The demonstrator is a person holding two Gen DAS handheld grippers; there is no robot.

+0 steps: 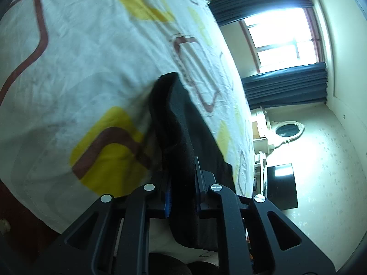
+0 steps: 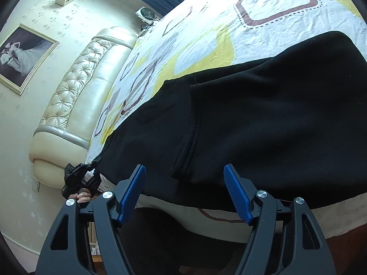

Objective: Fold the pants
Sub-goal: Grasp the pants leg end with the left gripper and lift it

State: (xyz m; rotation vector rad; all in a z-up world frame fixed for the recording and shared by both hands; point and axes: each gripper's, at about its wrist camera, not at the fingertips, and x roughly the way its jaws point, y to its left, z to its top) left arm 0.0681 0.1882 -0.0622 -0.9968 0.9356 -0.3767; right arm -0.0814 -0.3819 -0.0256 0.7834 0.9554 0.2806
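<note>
The left hand-held gripper [image 1: 181, 194] pinches the black fleece pants [image 2: 263, 114] at the bed [image 1: 68, 57] edge; the right hand-held gripper [image 2: 185, 183] is open, so the free side may sag unevenly.

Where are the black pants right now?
The pants lie on the patterned bedsheet ahead of the open right gripper; the left gripper clamps one end.

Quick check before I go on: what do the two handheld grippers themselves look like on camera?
Both look the same: the left gripper and right gripper have matte black linkage arms with triangular cutouts and round silver pivot pins, and blue ridged finger pads. No cables or markings show. In the right view, a bare hand grips the left one.
</note>
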